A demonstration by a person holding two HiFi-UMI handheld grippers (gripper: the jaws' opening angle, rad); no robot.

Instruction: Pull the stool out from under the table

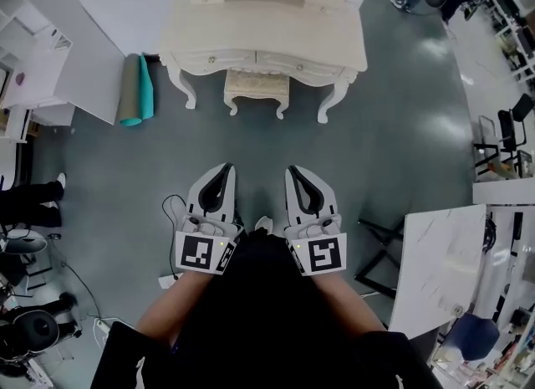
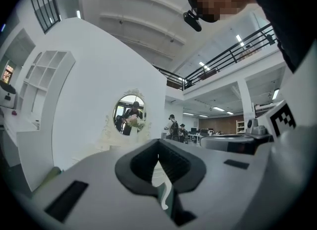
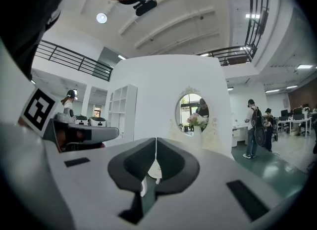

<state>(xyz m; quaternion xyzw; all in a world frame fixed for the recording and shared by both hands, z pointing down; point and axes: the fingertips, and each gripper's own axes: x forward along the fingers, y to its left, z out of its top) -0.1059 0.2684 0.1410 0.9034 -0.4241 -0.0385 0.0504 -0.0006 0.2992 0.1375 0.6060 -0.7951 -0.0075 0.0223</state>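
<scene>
A cream carved stool (image 1: 256, 88) stands tucked under the front of a cream dressing table (image 1: 263, 40) at the top of the head view; only its front edge and legs show. My left gripper (image 1: 224, 168) and right gripper (image 1: 294, 171) are held side by side well short of the stool, over the grey floor, both shut and empty. In the left gripper view the left gripper (image 2: 158, 150) points toward the table's oval mirror (image 2: 130, 115). The right gripper (image 3: 156, 149) faces that mirror (image 3: 194, 110) too.
A rolled teal and tan mat (image 1: 135, 89) leans by a white partition left of the table. A white marble-top table (image 1: 439, 268) and black chairs (image 1: 506, 140) stand at the right. People (image 3: 255, 125) stand farther off. Cables (image 1: 171, 212) lie on the floor.
</scene>
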